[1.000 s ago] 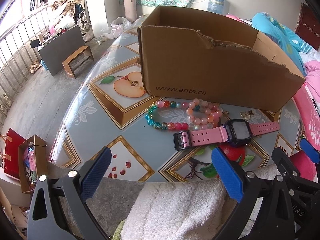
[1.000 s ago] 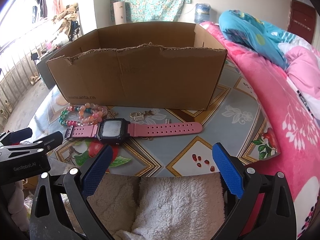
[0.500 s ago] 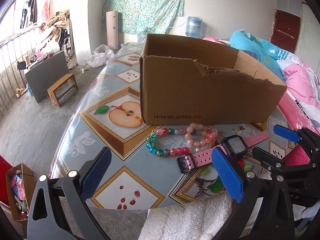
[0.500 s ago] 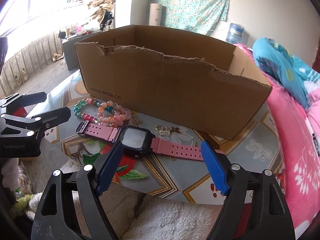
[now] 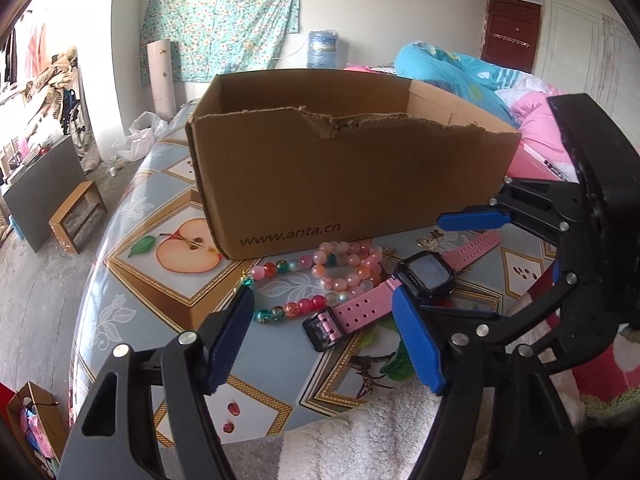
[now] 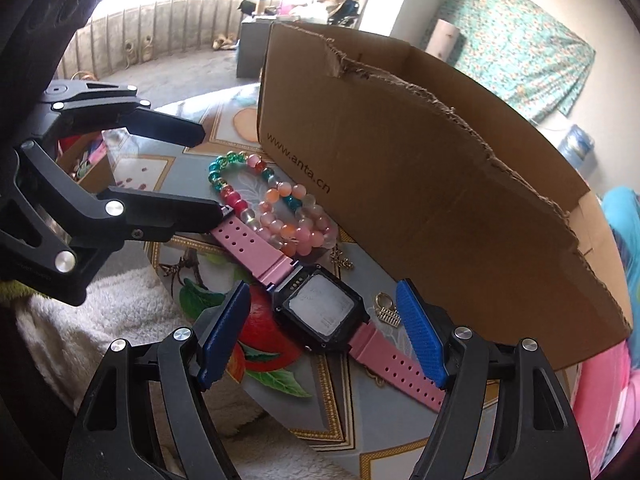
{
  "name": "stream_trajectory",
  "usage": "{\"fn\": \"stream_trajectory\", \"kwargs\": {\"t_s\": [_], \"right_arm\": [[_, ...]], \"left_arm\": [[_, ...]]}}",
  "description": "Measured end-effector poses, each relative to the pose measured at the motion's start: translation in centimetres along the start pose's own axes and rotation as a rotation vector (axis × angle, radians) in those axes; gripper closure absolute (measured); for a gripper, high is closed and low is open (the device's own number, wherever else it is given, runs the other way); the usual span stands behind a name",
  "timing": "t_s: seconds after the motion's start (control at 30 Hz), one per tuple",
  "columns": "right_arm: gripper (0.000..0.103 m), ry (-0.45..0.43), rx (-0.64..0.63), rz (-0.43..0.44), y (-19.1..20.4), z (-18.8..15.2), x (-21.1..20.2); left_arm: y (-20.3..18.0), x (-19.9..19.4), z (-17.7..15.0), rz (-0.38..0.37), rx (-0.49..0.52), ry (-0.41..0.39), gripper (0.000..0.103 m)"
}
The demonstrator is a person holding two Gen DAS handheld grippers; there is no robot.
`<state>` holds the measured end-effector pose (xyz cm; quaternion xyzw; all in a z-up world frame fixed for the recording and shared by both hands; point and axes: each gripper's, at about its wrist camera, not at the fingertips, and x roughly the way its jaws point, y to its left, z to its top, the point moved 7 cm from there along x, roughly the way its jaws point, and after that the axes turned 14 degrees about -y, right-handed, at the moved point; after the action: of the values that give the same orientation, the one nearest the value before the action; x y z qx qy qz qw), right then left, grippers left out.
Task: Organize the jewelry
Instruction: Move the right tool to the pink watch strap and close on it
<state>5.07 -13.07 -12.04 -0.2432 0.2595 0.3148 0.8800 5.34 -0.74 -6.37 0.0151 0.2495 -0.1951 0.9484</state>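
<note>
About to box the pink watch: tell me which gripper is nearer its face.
Right. The right gripper straddles the watch face, jaws closing; the left gripper sits over the buckle-end strap.

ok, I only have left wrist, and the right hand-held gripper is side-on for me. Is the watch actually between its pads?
Observer: Yes. In the right wrist view the watch face sits between the pads of the right hand-held gripper, with a gap on each side. Its jaws are closing, no contact yet.
Operator: Anything in the way on the box side?
Observer: A small gold charm lies right beside the pad nearer the cardboard box.
Operator: And my left one, seen from there?
Observer: The left hand-held gripper, jaws closing, has its lower finger at the strap's buckle end, with part of the bead bracelets between the fingers. I can't tell if it touches.
</note>
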Motion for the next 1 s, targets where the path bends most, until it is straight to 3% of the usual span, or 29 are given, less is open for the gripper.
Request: {"fn": "stream_trajectory", "kwargs": {"t_s": [0.23,0.4,0.6,0.73,1.0], "right_arm": [[0.054,0.074,0.001,0.146,0.0,-0.2,1.4],[0.055,0.091,0.046,0.205,-1.4,0.7,2.1],[0.055,0.12,0.136,0.303,-3.4,1.0,3.0],[0.055,0.138,0.145,0.344,-3.9,1.2,3.1],[0.055,0.127,0.166,0.387,-4.7,1.4,2.4]], "left_arm": [[-2.5,0.1,-0.6,-0.084,0.097,0.013,0.048],[-4.2,0.1,-1.0,-0.108,0.182,0.015,0.049],[-6.6,0.9,-1.9,-0.065,0.401,0.024,0.053],[-7.5,1.5,-2.5,-0.043,0.495,0.033,0.066],[-8.5,1.8,-3.3,-0.037,0.518,0.047,0.09]]}}
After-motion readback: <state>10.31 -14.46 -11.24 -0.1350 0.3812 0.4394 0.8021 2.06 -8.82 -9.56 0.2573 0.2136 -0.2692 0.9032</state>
